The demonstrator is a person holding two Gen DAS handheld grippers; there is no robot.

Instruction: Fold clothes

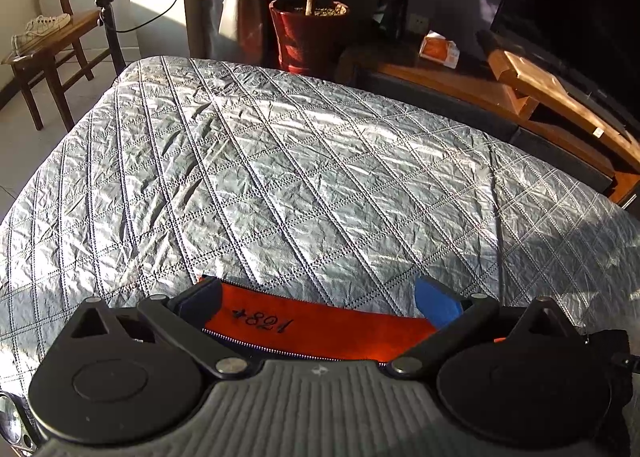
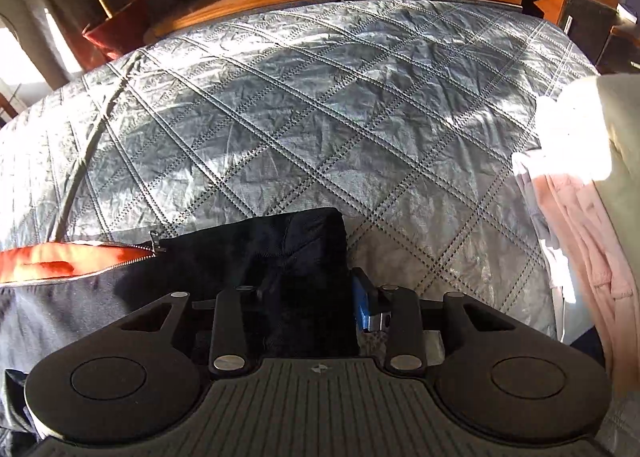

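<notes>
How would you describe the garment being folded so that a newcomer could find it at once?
Start at the grey quilted bedspread. At its near edge lies a dark navy jacket. Its bright orange lining and open zipper set it apart from the pale pink clothes beside it.

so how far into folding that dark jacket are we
Barely started. Nothing looks folded yet: the dark jacket lies at the near edge of the quilted cover, orange lining showing by the zipper. In hand: the right tool straddles a dark bunch of it; the left tool hangs open over the lining. The pink clothes wait alongside.
</notes>
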